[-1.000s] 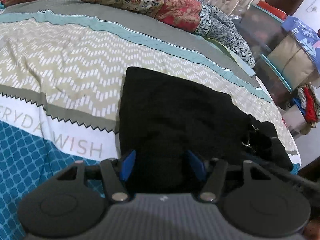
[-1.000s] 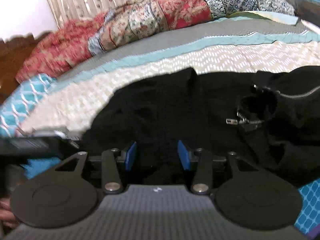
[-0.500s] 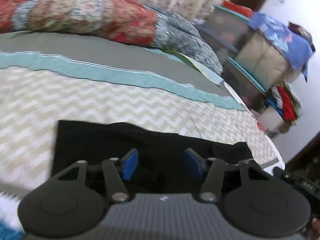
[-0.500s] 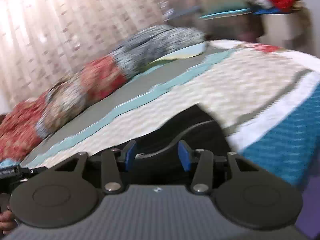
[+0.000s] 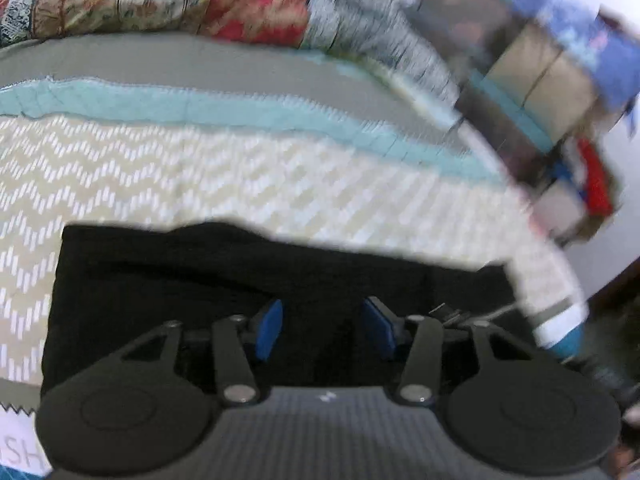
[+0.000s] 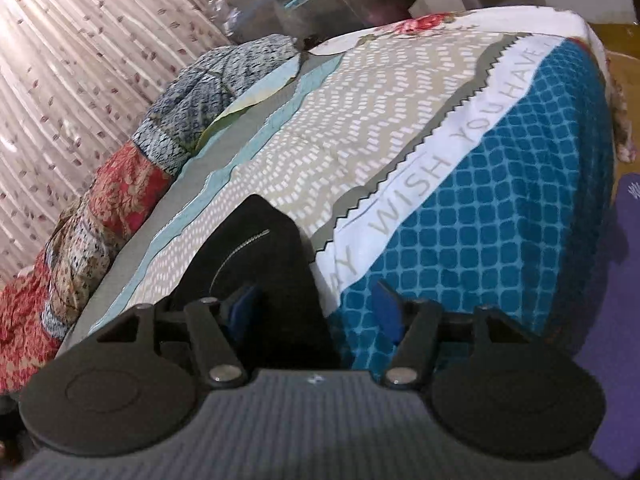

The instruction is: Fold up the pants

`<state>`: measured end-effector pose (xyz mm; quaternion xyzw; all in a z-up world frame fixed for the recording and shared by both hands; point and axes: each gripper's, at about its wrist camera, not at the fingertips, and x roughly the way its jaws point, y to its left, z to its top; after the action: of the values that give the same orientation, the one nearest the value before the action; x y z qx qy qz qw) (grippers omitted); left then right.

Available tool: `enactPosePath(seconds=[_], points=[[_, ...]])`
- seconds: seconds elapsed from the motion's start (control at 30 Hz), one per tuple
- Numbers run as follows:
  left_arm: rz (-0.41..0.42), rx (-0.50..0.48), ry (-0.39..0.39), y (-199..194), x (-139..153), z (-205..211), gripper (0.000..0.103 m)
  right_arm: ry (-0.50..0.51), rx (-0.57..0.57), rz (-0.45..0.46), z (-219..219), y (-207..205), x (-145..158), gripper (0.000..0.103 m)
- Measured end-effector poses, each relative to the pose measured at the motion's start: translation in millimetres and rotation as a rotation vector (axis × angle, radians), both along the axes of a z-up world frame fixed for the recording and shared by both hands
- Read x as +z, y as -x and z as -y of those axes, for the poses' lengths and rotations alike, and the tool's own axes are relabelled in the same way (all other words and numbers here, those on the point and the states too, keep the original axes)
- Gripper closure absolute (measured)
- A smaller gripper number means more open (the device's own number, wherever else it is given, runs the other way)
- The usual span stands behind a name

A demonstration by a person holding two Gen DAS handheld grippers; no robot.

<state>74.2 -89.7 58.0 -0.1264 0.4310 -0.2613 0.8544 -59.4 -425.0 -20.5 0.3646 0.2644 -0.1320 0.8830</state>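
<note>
Black pants [image 5: 240,272] lie flat in a broad folded band across the patterned bedspread [image 5: 200,168]. My left gripper [image 5: 324,326] hovers over their near edge, its blue pads apart and only dark cloth showing beneath them. In the right wrist view one end of the pants [image 6: 260,256], with a zip line on it, reaches up the bed. My right gripper [image 6: 316,312] is at that end and its jaws are opening. The left pad is over the black cloth, the right pad over the blue checked part of the cover. Neither pad presses on the cloth.
A rolled patchwork quilt [image 5: 240,4] runs along the far side of the bed, with a curtain [image 6: 80,60] behind it. Stacked boxes and clothes [image 5: 540,92] stand past the bed's right edge. A purple surface [image 6: 628,300] lies beside the bed's corner.
The right gripper has rolled and swung from the zip area to the pants' end near the bed's edge, and its jaws have widened. The left gripper has shifted along the pants and narrowed slightly.
</note>
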Motion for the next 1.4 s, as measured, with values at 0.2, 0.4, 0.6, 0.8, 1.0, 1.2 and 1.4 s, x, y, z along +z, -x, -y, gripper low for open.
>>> enactPosePath(seconds=[0.2,0.4,0.6,0.8,1.0,1.2,1.4], points=[[0.038,-0.124,0.11,11.6,44.1,47.5,0.026,0.167,0.131,0.051,-47.6,-0.9,34.8,0.077],[0.075,-0.296,0.021,24.0,53.0,121.9,0.004,0.38,0.31,0.137,-121.7,9.0,67.4,0.077],[0.077,-0.33,-0.117,30.0,36.6,147.8,0.079,0.507,0.404,0.177,-157.4,22.5,76.9,0.077],[0.03,-0.258,-0.058,21.8,34.2,112.8,0.087,0.444,0.385,0.162,-142.6,20.6,71.2,0.031],[0.035,-0.222,0.015,24.0,45.9,69.5,0.087,0.455,0.463,0.127,-155.8,7.5,69.4,0.076],[0.052,-0.078,0.163,24.7,67.2,-18.8,0.087,0.442,0.594,0.262,-211.6,1.5,99.9,0.08],[0.033,0.072,0.167,22.1,46.9,-99.3,0.087,0.471,0.765,0.257,-285.5,-27.8,97.2,0.08]])
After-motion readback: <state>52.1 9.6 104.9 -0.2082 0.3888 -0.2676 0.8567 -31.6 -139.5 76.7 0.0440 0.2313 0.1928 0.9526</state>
